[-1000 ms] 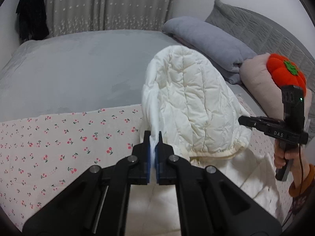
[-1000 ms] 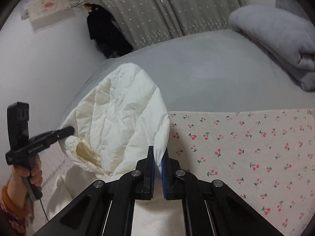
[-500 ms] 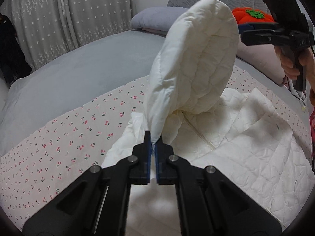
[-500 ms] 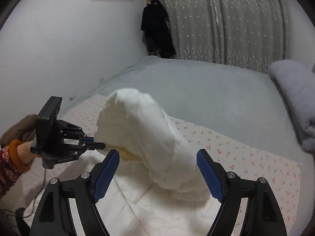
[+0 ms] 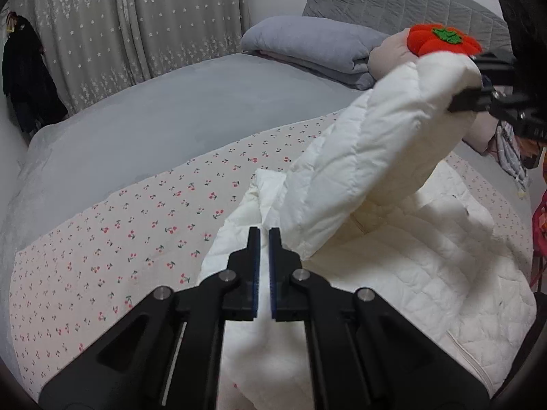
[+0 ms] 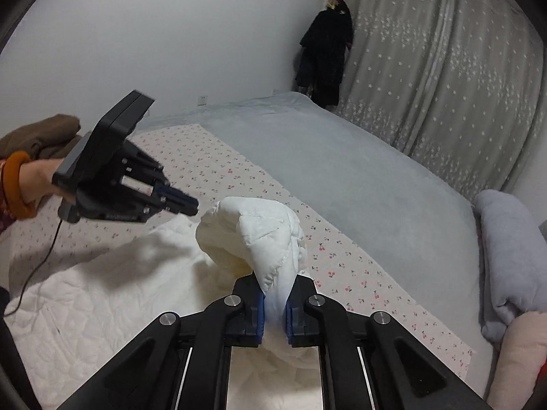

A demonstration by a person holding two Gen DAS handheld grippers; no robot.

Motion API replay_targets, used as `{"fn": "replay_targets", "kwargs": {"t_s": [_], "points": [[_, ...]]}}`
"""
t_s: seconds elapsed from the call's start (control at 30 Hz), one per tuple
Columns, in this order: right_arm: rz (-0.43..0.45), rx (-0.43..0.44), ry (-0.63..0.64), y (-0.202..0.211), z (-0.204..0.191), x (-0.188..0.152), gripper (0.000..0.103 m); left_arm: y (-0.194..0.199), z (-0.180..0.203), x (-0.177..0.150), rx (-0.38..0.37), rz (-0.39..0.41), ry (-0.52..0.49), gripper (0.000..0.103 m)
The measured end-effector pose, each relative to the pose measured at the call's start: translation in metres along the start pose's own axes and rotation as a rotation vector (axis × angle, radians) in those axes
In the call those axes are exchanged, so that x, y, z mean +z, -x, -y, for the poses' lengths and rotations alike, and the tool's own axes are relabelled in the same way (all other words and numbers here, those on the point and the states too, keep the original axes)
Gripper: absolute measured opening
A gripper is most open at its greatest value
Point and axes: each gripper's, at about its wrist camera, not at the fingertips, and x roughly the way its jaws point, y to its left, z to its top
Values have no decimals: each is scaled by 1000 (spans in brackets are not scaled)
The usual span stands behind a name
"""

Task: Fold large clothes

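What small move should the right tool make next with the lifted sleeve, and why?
Probably lower the sleeve across the jacket and lay it flat on the body. The right tool pinches the sleeve's end up in the air, the left tool holds nothing, and the jacket lies spread on the bed below.

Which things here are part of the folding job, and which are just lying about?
Job: white jacket, its sleeve, left gripper, right gripper.
Lying about: grey blanket, red cushion, black coat, cherry sheet.
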Motion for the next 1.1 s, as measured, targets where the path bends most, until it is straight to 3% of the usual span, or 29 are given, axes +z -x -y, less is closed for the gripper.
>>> {"fn": "replay_targets", "kwargs": {"t_s": [0.23, 0.37, 0.53, 0.67, 0.73, 0.83, 0.9, 1.0, 1.07, 1.1], "points": [[4, 1, 163, 25, -98, -46, 8, 55, 4, -24, -36, 47, 144, 4], [-109, 26, 274, -4, -155, -93, 8, 63, 25, -29, -124, 74, 193, 5], [-230, 74, 270, -47, -181, -133, 8, 37, 62, -34, -233, 62, 212, 7], [-268, 107, 156, -59, -169, -148, 10, -12, 95, -55, -261, -87, 192, 7], [-281, 141, 83, -56, -158, -153, 16, -35, 103, -73, -253, -166, 187, 7], [-254, 267, -50, -38, -136, -151, 30, -46, 107, -95, -262, -175, 213, 7], [-175, 335, -134, -19, -117, -147, 41, -47, 106, -102, -268, -161, 236, 7], [-73, 276, -251, -3, -86, -140, 52, -45, 109, -104, -263, -161, 237, 7], [-34, 128, -307, -3, -70, -139, 68, -40, 110, -102, -246, -167, 219, 7], [-25, 58, -315, -5, -65, -141, 71, -37, 111, -99, -234, -163, 204, 7]]}}
